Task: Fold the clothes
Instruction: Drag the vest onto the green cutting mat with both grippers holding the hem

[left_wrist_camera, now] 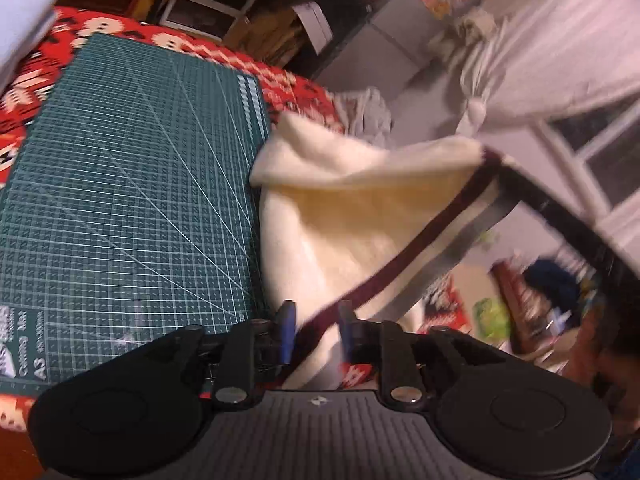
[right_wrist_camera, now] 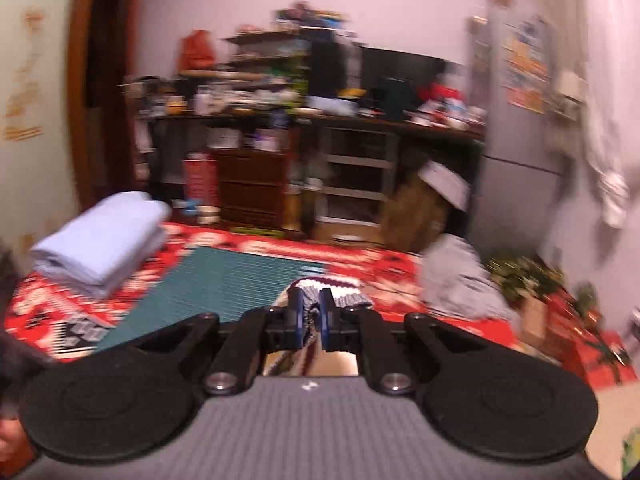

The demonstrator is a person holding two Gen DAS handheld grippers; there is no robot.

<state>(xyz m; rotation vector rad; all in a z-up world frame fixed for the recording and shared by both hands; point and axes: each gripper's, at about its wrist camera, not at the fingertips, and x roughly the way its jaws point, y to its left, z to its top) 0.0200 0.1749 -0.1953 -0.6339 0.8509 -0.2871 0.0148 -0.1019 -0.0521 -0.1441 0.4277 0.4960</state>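
Note:
A cream fleece garment (left_wrist_camera: 340, 216) with a maroon, white and grey striped hem hangs lifted beside the green cutting mat (left_wrist_camera: 132, 200). In the left wrist view my left gripper (left_wrist_camera: 317, 326) has the hem running taut between its blue fingers (left_wrist_camera: 288, 328), which stand somewhat apart and grip the thick fabric. The hem's far end is held by my right gripper (left_wrist_camera: 498, 178) at the upper right. In the right wrist view my right gripper (right_wrist_camera: 311, 316) is shut on the bunched striped hem (right_wrist_camera: 340, 290), above the mat's (right_wrist_camera: 232, 284) near corner.
A folded light blue stack (right_wrist_camera: 100, 240) lies at the mat's left on the red patterned cloth (right_wrist_camera: 360, 256). A grey crumpled garment (right_wrist_camera: 460, 280) sits to the right. Cluttered shelves (right_wrist_camera: 280, 120) and a grey fridge (right_wrist_camera: 516, 160) stand behind.

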